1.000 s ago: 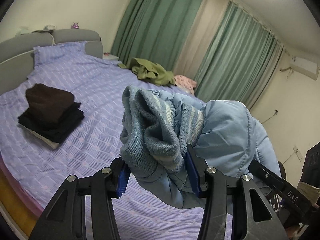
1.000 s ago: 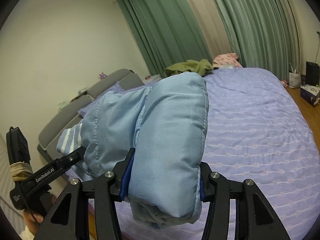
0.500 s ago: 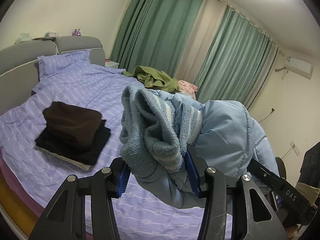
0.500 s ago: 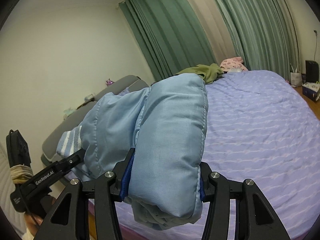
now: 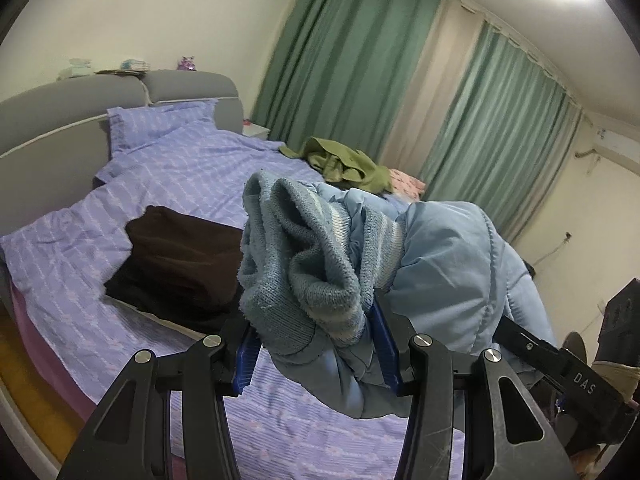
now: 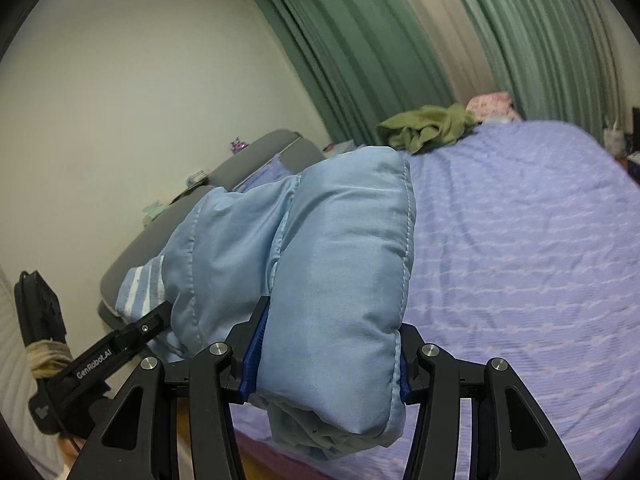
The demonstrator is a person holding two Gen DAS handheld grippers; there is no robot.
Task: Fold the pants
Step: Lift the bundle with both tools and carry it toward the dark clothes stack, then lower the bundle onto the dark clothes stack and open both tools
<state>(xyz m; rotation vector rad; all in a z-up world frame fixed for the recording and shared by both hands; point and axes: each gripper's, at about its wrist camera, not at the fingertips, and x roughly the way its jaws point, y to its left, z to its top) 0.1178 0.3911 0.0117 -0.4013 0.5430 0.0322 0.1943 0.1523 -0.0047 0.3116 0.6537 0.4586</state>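
The folded light blue padded pants (image 5: 452, 264) are held in the air above the purple bed (image 5: 180, 168). My left gripper (image 5: 316, 348) is shut on the end with the ribbed knit cuffs (image 5: 304, 256). My right gripper (image 6: 326, 352) is shut on the other, padded end of the pants (image 6: 344, 280). Each gripper shows at the edge of the other's view, the right one in the left wrist view (image 5: 576, 376) and the left one in the right wrist view (image 6: 108, 356). A stack of folded dark clothes (image 5: 176, 256) lies on the bed just beyond and left of the left gripper.
An olive green garment (image 5: 344, 160) and a pink item (image 5: 406, 178) lie at the far side of the bed near the green curtains (image 5: 348, 60). A grey headboard (image 5: 60, 124) with small things on top stands at the left. The bed edge (image 5: 48, 364) is below.
Both grippers have carried the pants to the left, toward the dark stack, which now sits closer and partly behind the cuffs. The grips have not changed.
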